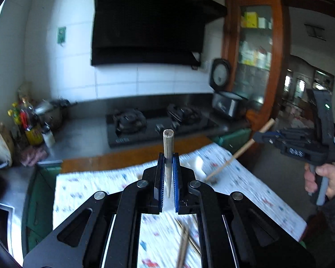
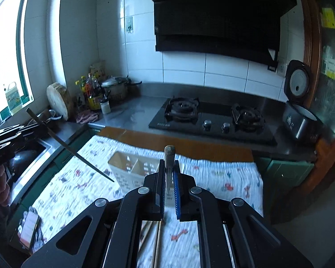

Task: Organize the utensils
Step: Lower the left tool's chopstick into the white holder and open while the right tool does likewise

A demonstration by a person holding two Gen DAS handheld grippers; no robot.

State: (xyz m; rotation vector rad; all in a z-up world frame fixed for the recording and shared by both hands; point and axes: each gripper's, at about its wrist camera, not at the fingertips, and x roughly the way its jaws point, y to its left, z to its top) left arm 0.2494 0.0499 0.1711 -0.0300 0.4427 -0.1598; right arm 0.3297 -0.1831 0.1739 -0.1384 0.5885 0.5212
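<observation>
My left gripper (image 1: 168, 159) is shut on a wooden chopstick (image 1: 168, 143) that stands upright between its blue pads. My right gripper (image 2: 168, 167) is shut on another chopstick (image 2: 169, 154), also upright. In the left wrist view the right gripper (image 1: 260, 136) holds its chopstick (image 1: 241, 149) slanting down over the patterned cloth (image 1: 245, 183). In the right wrist view the left gripper's chopstick (image 2: 67, 147) slants across at the left. A white divided utensil holder (image 2: 131, 172) stands on the cloth (image 2: 223, 178) just ahead of the right gripper. Loose chopsticks (image 1: 185, 241) lie on the cloth below the grippers; they also show in the right wrist view (image 2: 156, 241).
A gas stove (image 2: 212, 120) sits on the steel counter (image 2: 131, 111) behind the table. A rice cooker (image 2: 301, 116) stands open at the right. Bottles (image 2: 91, 93), a pot (image 2: 116, 89) and a chopping block (image 2: 58, 100) crowd the left corner. A phone (image 2: 29, 225) lies at the cloth's left edge.
</observation>
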